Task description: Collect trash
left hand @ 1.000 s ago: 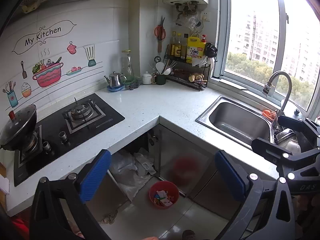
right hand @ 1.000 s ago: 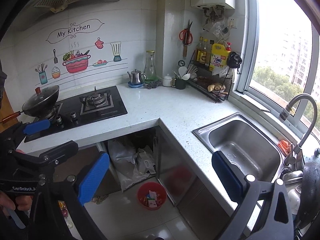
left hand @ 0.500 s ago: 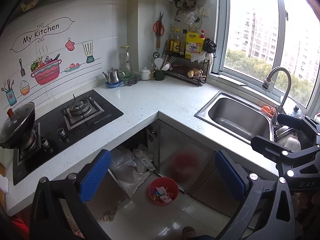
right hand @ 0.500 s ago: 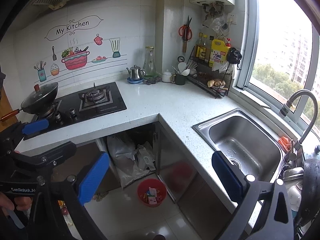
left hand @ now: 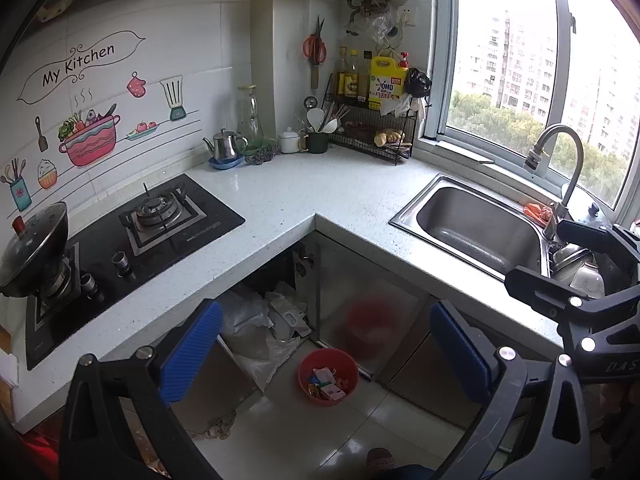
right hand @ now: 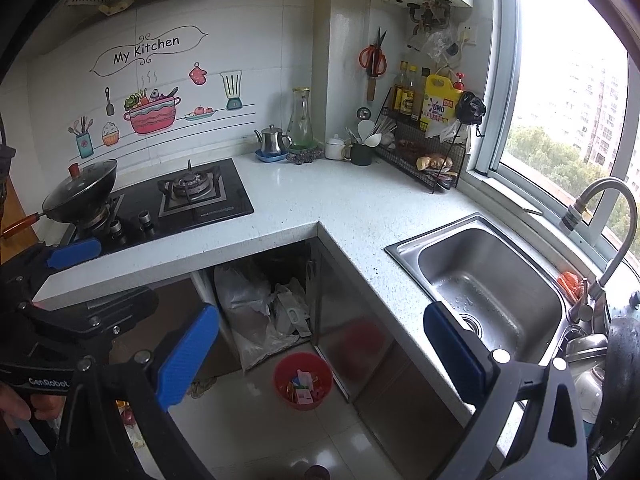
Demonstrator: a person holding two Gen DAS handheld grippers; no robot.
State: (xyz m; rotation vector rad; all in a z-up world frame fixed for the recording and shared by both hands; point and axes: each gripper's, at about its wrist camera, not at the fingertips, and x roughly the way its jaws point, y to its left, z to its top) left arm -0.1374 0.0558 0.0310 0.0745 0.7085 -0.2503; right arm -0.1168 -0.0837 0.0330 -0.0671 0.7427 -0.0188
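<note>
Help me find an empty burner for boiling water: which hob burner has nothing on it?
The right-hand burner, nearer the kettle, is bare; the left one carries the lidded wok.

Both cameras look down from above and well back from the L-shaped desk [left hand: 288,200], facing its inner corner. The left view sits nearer the stove [left hand: 132,232] side, the right view nearer the sink [right hand: 492,280]. Both share the desk, stove, sink, window and the red bin [left hand: 328,376] on the floor.
</note>
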